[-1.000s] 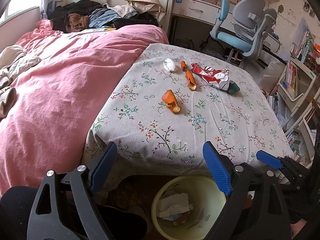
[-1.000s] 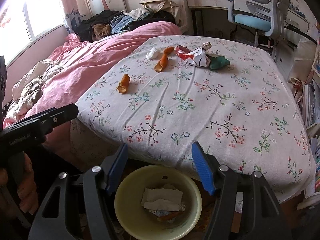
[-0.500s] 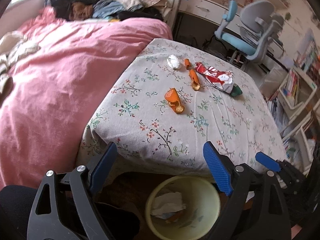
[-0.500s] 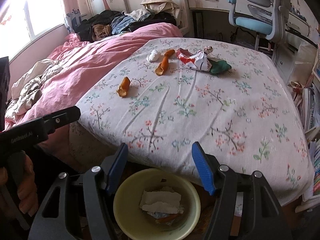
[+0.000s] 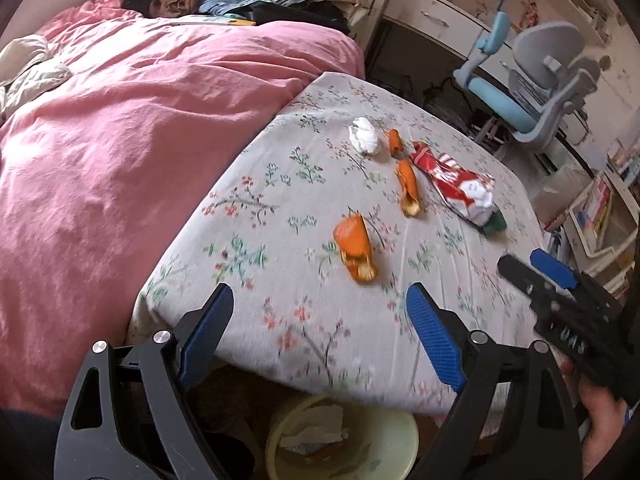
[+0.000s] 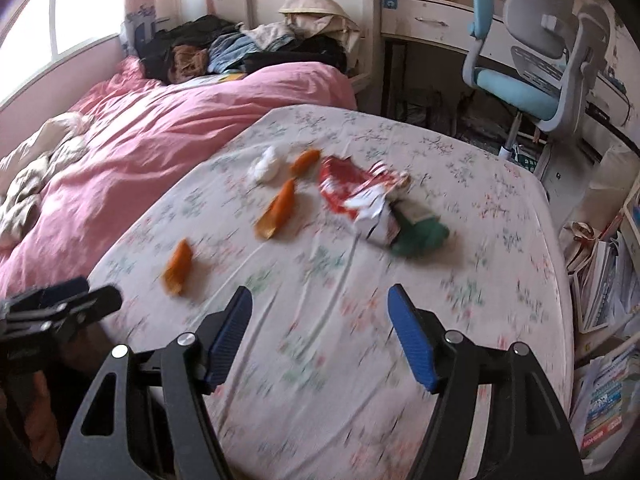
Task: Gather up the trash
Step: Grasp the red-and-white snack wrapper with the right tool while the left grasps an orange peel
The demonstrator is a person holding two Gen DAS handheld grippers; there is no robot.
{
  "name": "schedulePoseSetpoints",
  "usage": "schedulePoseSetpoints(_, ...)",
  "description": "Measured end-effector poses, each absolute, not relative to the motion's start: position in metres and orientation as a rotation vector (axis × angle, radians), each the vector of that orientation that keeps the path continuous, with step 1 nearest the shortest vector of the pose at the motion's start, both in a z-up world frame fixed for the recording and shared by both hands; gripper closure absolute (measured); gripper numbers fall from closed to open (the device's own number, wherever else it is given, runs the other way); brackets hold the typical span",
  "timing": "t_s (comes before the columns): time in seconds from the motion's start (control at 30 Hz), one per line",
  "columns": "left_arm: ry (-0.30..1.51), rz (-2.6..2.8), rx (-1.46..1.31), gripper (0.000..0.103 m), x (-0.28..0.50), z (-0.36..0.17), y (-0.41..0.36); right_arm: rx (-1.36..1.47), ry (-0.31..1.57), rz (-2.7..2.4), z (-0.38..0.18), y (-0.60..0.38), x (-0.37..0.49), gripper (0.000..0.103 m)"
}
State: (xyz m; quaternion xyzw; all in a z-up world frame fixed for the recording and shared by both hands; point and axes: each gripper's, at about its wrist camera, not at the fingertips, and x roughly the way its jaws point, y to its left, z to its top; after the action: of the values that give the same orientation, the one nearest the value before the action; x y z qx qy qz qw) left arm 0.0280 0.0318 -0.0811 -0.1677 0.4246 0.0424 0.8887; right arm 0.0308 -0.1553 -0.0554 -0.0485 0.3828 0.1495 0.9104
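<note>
Trash lies on the floral-cloth table (image 5: 280, 320): a near orange peel (image 5: 356, 250) (image 6: 178, 268), a longer peel (image 5: 408, 188) (image 6: 278, 210), a small peel (image 5: 395, 142) (image 6: 306, 160), a white tissue wad (image 5: 364, 140) (image 6: 266, 166), a red-and-white wrapper (image 5: 456, 188) (image 6: 356, 190) and a green scrap (image 5: 494, 222) (image 6: 420, 232). A yellow bin (image 5: 384, 452) with paper in it stands under the table's near edge. My left gripper (image 5: 320, 300) hangs open over that edge, short of the near peel. My right gripper (image 6: 320, 296) (image 5: 540, 272) is over the cloth, jaws opening, nothing between them.
A bed with a pink duvet (image 5: 120, 140) borders the table's left side, with clothes piled at its head. A blue-and-grey desk chair (image 6: 540, 80) and a desk stand behind the table. Shelves of books (image 6: 608, 360) line the right. A hand (image 5: 600, 420) holds the right gripper.
Both grippers have moved forward from above the bin toward the table top. The bin has dropped out of the right wrist view, and the trash looks nearer in both views.
</note>
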Motion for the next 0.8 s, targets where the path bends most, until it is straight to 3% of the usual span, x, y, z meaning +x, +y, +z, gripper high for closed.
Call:
schedulePoseSetpoints(0.27, 0.911, 0.104, -0.333, 0.018, 0.064, -0.091, 0.023, -0.024, 0.809, 0.278, -0.063, -0.165, 0.096, 0.037)
schedulePoseSetpoints(0.43, 0.925, 0.115, -0.306, 0.018, 0.080, -0.097, 0.017, 0.048, 0.863, 0.293, -0.077, -0.167, 0.122, 0.047)
schedulePoseSetpoints(0.57, 0.937, 0.125, -0.274, 0.019, 0.092, -0.103, 0.012, 0.097, 0.887, 0.326, -0.084, -0.167, 0.129, 0.065)
schedulePoseSetpoints(0.6, 0.934, 0.121, -0.263, 0.022, 0.094, -0.104, 0.011, 0.089, 0.881, 0.345, -0.083, -0.165, 0.128, 0.075)
schedulePoseSetpoints(0.67, 0.932, 0.094, -0.240, 0.047, 0.099, -0.105, 0.007, 0.083, 0.869, 0.376, -0.080, -0.161, 0.124, 0.086)
schedulePoseSetpoints(0.7, 0.930, 0.083, -0.232, 0.054, 0.101, -0.105, 0.006, 0.085, 0.854, 0.391, -0.076, -0.160, 0.120, 0.089)
schedulePoseSetpoints(0.73, 0.926, 0.067, -0.223, 0.074, 0.102, -0.105, 0.004, 0.097, 0.840, 0.409, -0.071, -0.159, 0.116, 0.090)
schedulePoseSetpoints(0.8, 0.928, 0.046, -0.227, 0.083, 0.103, -0.107, 0.004, 0.136, 0.810, 0.446, -0.064, -0.162, 0.110, 0.090)
